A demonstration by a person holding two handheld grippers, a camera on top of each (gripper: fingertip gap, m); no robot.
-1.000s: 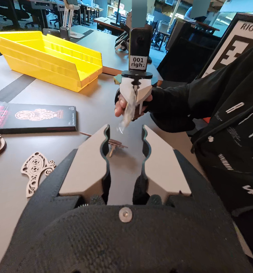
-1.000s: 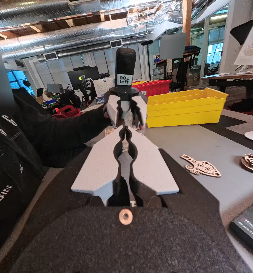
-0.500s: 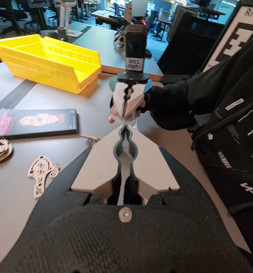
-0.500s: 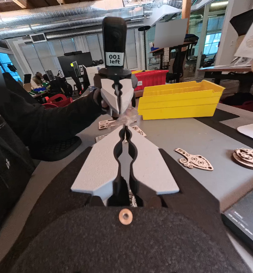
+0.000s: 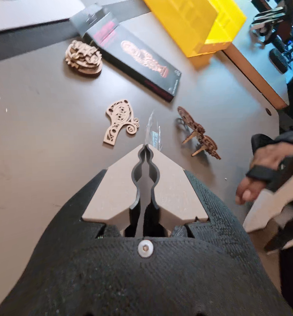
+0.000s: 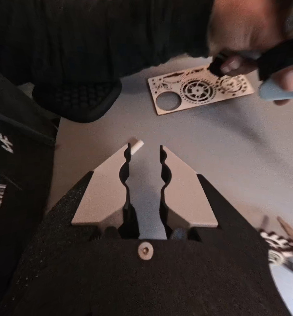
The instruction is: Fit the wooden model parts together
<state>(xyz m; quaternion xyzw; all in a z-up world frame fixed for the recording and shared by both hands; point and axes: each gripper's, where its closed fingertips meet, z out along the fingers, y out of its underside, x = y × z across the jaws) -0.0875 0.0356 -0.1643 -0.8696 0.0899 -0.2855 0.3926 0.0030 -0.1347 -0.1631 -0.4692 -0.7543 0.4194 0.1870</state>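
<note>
My left gripper (image 5: 145,145) is shut on a small clear plastic bag (image 5: 152,131) and holds it above the table. On the table beyond it lie an ornate flat wooden piece (image 5: 120,122), a gear-and-axle assembly (image 5: 198,135) and a round wooden gear assembly (image 5: 83,58). My right gripper (image 6: 145,147) is open and empty, pointing down at the table. A small pale peg (image 6: 137,147) shows just beside its left fingertip. A wooden sheet with gear cut-outs (image 6: 200,90) lies farther off. The gear-and-axle assembly also shows at the lower right of the right wrist view (image 6: 284,248).
A black flat box (image 5: 133,56) and a yellow bin (image 5: 202,22) lie at the back of the table. The table edge (image 5: 255,75) runs along the right. The person's dark sleeve (image 6: 77,95) rests near the sheet. A hand on the other gripper (image 6: 262,59) is blurred. The ornate flat wooden piece (image 5: 120,122) is closer to my left gripper, around 7 cm from its tips; the right tips are 25 cm off. To reach the round wooden gear assembly (image 5: 83,58) in a straight line is about 15 cm for my left fingers, about 30 cm for my right.
Both grippers were raised, holding the bag between them. Now both have tipped down toward the table. The right gripper has let go and opened; the left still holds the bag.
</note>
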